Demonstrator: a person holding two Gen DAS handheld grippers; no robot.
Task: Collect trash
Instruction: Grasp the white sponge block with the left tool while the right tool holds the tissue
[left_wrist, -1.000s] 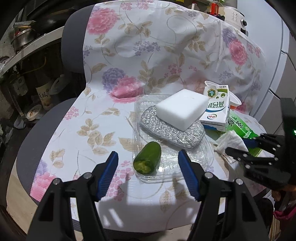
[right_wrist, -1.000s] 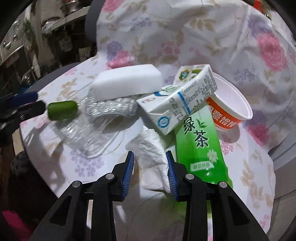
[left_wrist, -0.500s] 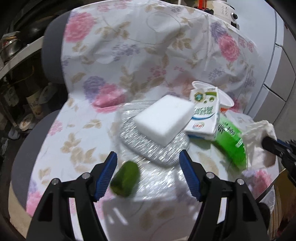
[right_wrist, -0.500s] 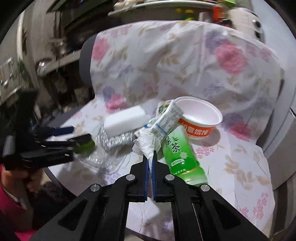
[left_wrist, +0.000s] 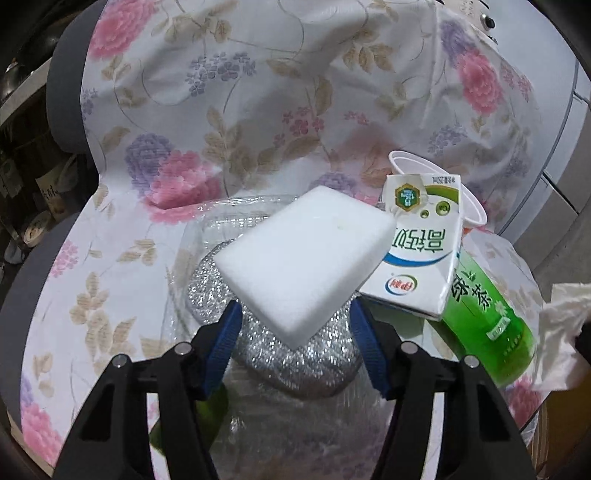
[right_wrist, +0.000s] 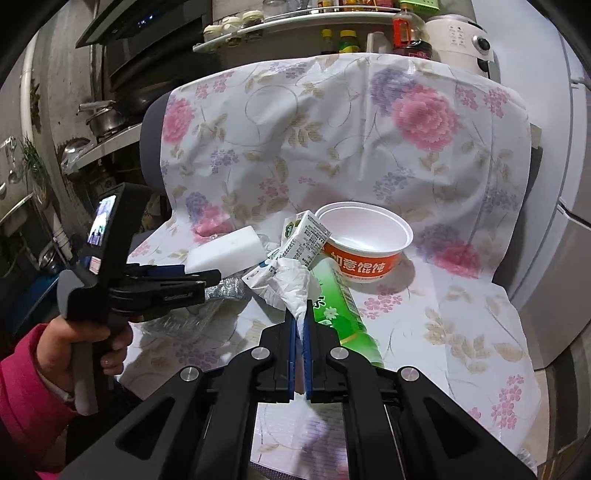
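Trash lies on a chair seat under a floral cloth (left_wrist: 258, 110). My left gripper (left_wrist: 294, 308) reaches over a clear plastic tray (left_wrist: 207, 229), its jaws closing. The near corner of a white sponge block (left_wrist: 306, 266) and the silver scourer (left_wrist: 303, 365) under it lie between the blue pads; I see no firm press. A green cucumber piece (left_wrist: 207, 410) shows behind the left finger. My right gripper (right_wrist: 300, 317) is shut on a crumpled white tissue (right_wrist: 291, 284), held above the seat. Behind the tissue are a milk carton (right_wrist: 303, 236), a green tea bottle (right_wrist: 343, 310) and an orange-and-white paper bowl (right_wrist: 365, 240).
A hand in a pink sleeve (right_wrist: 26, 387) holds the left gripper (right_wrist: 210, 278) at the seat's left edge. The grey chair back (right_wrist: 151, 147) rises behind. A shelf of bottles (right_wrist: 343, 40) and a rice cooker (right_wrist: 461, 40) stand beyond; a pot (right_wrist: 107, 122) is at left, a grey cabinet (right_wrist: 561, 258) at right.
The left gripper moved forward past the cucumber piece to the sponge, and its jaws narrowed. The right gripper shut on the tissue and lifted it off the seat.
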